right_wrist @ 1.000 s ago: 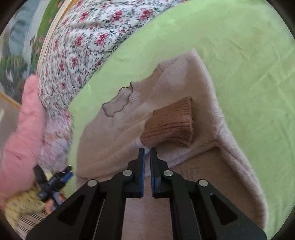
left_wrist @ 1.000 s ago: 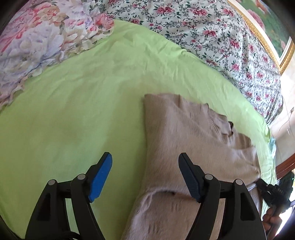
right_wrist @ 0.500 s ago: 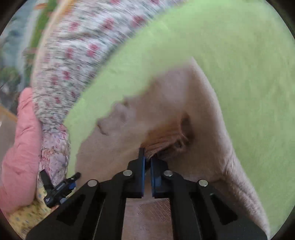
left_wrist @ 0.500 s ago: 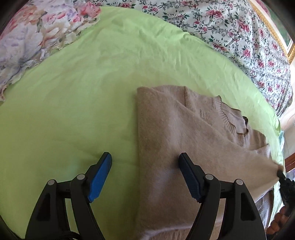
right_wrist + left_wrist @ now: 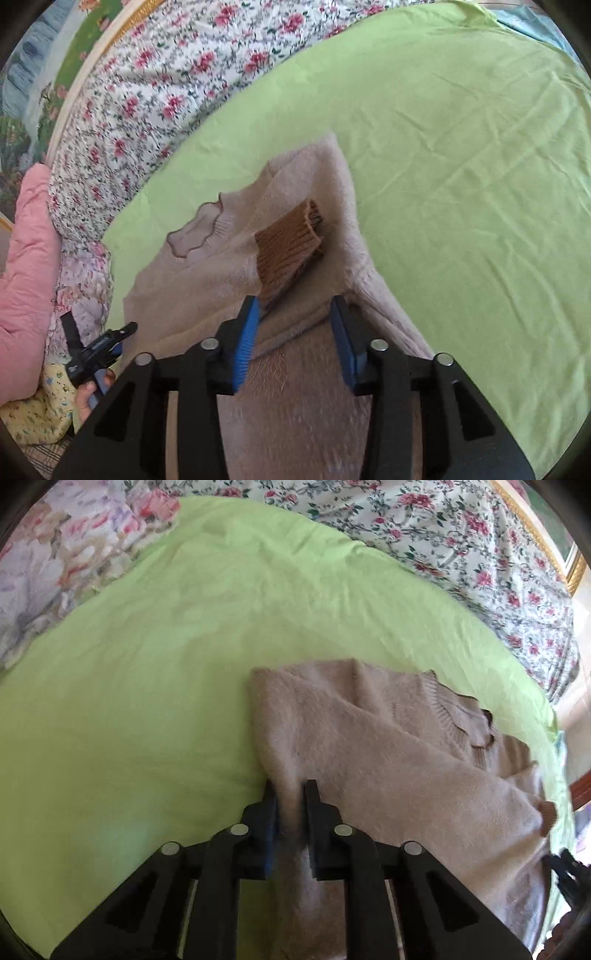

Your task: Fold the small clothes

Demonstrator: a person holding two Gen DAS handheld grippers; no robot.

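The left hand-held gripper (image 5: 290, 797), low in its frame, has just closed on the folded left edge of the beige sweater (image 5: 388, 746). The right hand-held gripper (image 5: 293, 314) has just opened off the brown cuff (image 5: 290, 245), now lying mid-frame. The sweater rests on the green bedsheet (image 5: 147, 701); it looks soft, light and floppy, best pinched at doubled edges.

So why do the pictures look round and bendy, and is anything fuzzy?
Both views use a fisheye lens, so dark corners ring each picture and the sheet curves. Left view: sweater edge slightly smeared at right. Right view: sharp cuff, soft daylight, no glare.
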